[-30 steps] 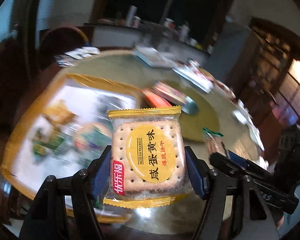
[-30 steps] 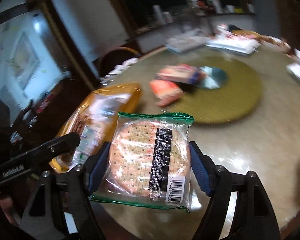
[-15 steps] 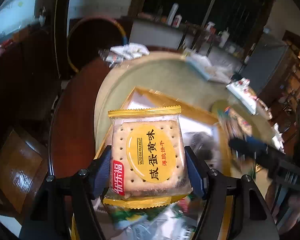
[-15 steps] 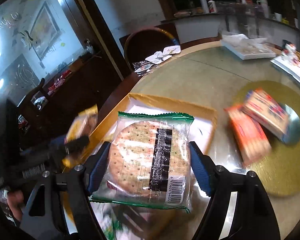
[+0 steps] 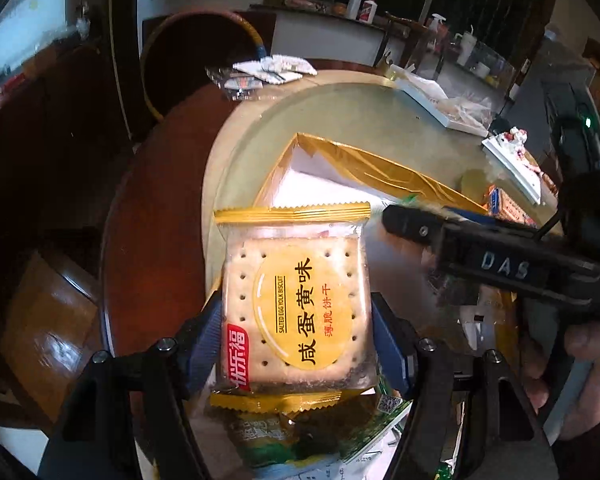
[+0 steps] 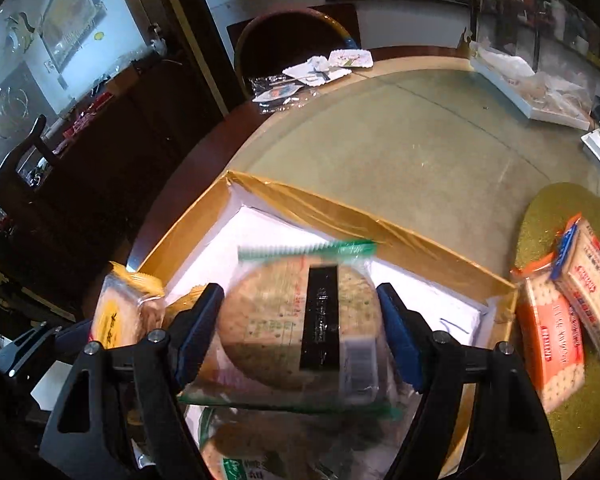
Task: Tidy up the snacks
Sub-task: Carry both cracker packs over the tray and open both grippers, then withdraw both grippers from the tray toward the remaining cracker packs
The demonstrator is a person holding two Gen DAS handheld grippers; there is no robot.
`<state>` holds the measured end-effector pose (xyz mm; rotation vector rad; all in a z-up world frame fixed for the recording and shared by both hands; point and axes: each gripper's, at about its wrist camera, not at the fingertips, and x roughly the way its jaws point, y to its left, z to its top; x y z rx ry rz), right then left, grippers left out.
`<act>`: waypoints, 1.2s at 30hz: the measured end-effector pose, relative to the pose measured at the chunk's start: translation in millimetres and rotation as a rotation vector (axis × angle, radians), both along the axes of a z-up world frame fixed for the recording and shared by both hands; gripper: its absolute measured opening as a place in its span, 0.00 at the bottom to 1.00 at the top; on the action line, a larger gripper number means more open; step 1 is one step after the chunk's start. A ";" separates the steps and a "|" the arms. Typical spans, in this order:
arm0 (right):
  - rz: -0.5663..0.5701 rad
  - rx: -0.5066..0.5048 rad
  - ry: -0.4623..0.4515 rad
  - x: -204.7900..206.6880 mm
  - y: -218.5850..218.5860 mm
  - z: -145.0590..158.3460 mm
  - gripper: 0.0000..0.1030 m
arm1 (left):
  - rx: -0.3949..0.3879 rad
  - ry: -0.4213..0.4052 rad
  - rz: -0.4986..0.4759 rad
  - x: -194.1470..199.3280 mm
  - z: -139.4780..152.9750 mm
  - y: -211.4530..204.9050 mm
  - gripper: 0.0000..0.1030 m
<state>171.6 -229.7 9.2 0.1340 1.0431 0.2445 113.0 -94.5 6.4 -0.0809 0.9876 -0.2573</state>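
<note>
The left tongs (image 5: 296,320) grip a yellow biscuit pack (image 5: 294,300) by its side edges, long axis running 12 to 6, above the gold-rimmed box (image 5: 380,172). The right tongs (image 6: 300,320) clamp a green-edged cracker pack (image 6: 300,316) over the same box, whose far wall crosses from 10 to 3. Only the right view shows two orange packs (image 6: 556,328) at 3 on the worktop (image 6: 400,148), which lies bare beyond the box.

Glossy plastic biscuit pack (image 5: 294,300), cardboard box (image 6: 340,216), glossy glass tabletop (image 6: 420,152).
</note>
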 end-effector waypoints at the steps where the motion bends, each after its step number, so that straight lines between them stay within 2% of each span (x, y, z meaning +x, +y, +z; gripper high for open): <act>1: -0.004 0.002 0.009 1.1 0.4 -2.8 0.76 | -0.012 0.002 0.003 0.2 0.2 2.4 0.68; 4: -0.015 0.041 -0.014 -1.1 -3.2 1.2 0.76 | -0.083 -0.003 0.010 -3.5 5.1 11.1 0.73; 6: -0.031 0.060 -0.078 -13.9 -9.0 14.9 0.76 | -0.121 -0.021 0.010 -7.5 10.4 16.0 0.79; 9: -0.067 0.136 -0.165 -37.4 -21.4 33.9 0.77 | -0.109 -0.060 0.046 -16.0 18.7 16.5 0.79; 13: -0.149 0.389 -0.219 -69.9 -57.6 47.2 0.78 | -0.112 -0.118 0.052 -34.1 28.2 7.6 0.80; 16: -0.207 0.592 -0.213 -91.7 -88.5 46.6 0.78 | -0.098 -0.144 0.040 -49.1 34.7 -5.6 0.80; 21: -0.306 0.765 -0.238 -126.2 -143.1 45.1 0.78 | -0.066 -0.164 -0.002 -68.9 41.0 -35.0 0.80; 22: -0.340 0.758 -0.242 -133.6 -155.9 45.4 0.78 | -0.051 -0.172 -0.006 -73.6 41.9 -42.7 0.80; 25: -0.356 0.565 -0.309 -155.4 -177.5 59.5 0.78 | -0.042 -0.176 -0.038 -83.8 43.3 -63.8 0.80; 28: -0.324 0.363 -0.379 -182.7 -185.5 74.9 0.78 | -0.040 -0.183 -0.071 -92.7 44.8 -83.2 0.80; 33: -0.219 0.201 -0.528 -233.9 -180.7 93.1 0.80 | -0.063 -0.177 -0.085 -103.3 41.6 -100.9 0.80; 36: -0.188 0.136 -0.578 -254.7 -173.7 96.2 0.82 | -0.068 -0.176 -0.100 -107.3 41.6 -112.6 0.80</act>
